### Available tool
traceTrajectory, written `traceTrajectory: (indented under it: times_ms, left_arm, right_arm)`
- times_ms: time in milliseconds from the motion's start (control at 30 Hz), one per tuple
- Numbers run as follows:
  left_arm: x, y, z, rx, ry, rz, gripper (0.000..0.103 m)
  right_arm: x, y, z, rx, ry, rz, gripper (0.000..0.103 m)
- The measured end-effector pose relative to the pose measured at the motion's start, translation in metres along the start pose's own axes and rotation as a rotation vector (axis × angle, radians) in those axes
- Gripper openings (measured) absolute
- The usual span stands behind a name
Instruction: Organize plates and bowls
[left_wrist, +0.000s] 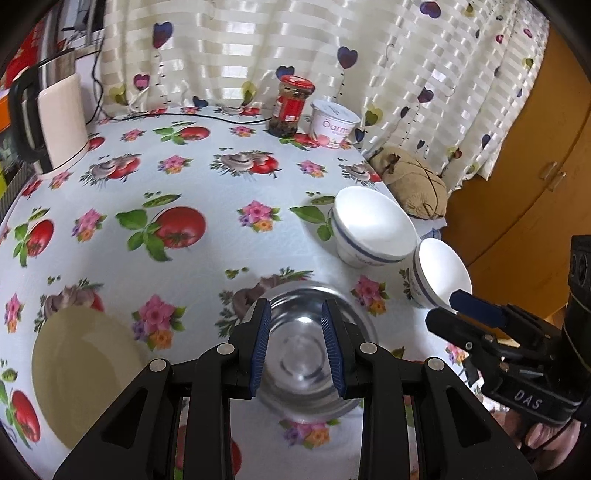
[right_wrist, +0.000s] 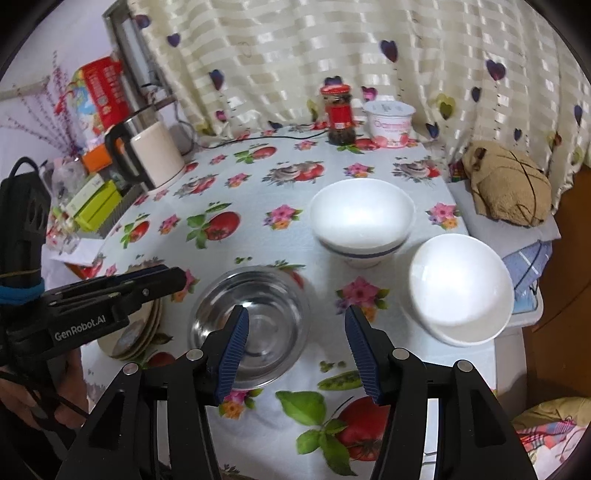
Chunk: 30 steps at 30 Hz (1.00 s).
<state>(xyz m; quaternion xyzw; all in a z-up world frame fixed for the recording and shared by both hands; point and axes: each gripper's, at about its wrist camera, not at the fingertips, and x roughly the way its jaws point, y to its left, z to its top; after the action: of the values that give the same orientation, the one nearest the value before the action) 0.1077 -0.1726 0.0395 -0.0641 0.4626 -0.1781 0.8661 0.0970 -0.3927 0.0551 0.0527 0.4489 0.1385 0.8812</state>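
- The plates (right_wrist: 136, 332) sit stacked at about eight o'clock in the right wrist view, partly hidden under the left gripper; in the left wrist view the top one lies bare at seven o'clock. Stacking them there likely frees the table's middle.
- The left gripper (left_wrist: 297, 345) hovers above the steel bowl (left_wrist: 317, 350), jaws apart with nothing clamped; the bowl shows between its pads, not touched by them as far as I can tell.
- In the right wrist view the steel bowl lies just left of centre, near the plates, probably next to be nested.
- The right gripper (right_wrist: 295, 343) stands wide, holding nothing, over bare tablecloth (right_wrist: 258, 184).
- Two white bowls (right_wrist: 362, 218) stand at one and three o'clock, near each other at the table's edge, upright and ready for stacking.
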Motion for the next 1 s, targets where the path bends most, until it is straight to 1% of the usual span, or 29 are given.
traceTrajectory:
  times_ms: [100, 300, 333, 467, 867, 1000]
  left_arm:
    - [0.008, -0.006, 0.007, 0.006, 0.007, -0.008, 0.03]
    - [0.023, -0.018, 0.018, 0.014, 0.032, -0.021, 0.03]
    - [0.025, -0.019, 0.02, 0.012, 0.034, -0.027, 0.03]
    - [0.032, -0.022, 0.027, -0.001, 0.043, -0.044, 0.03]
    - [0.058, -0.027, 0.048, -0.052, 0.062, -0.063, 0.03]
    - [0.067, -0.027, 0.056, -0.07, 0.067, -0.067, 0.03]
  right_arm:
    - [0.002, -0.015, 0.007, 0.031, 0.002, -0.02, 0.054]
    - [0.001, -0.032, 0.017, 0.043, -0.012, -0.051, 0.054]
    - [0.002, -0.034, 0.019, 0.045, -0.012, -0.052, 0.053]
    - [0.005, -0.041, 0.026, 0.047, -0.012, -0.057, 0.041]
    - [0.028, -0.055, 0.05, 0.055, -0.001, -0.065, 0.032]
    - [0.037, -0.061, 0.055, 0.066, 0.006, -0.072, 0.032]
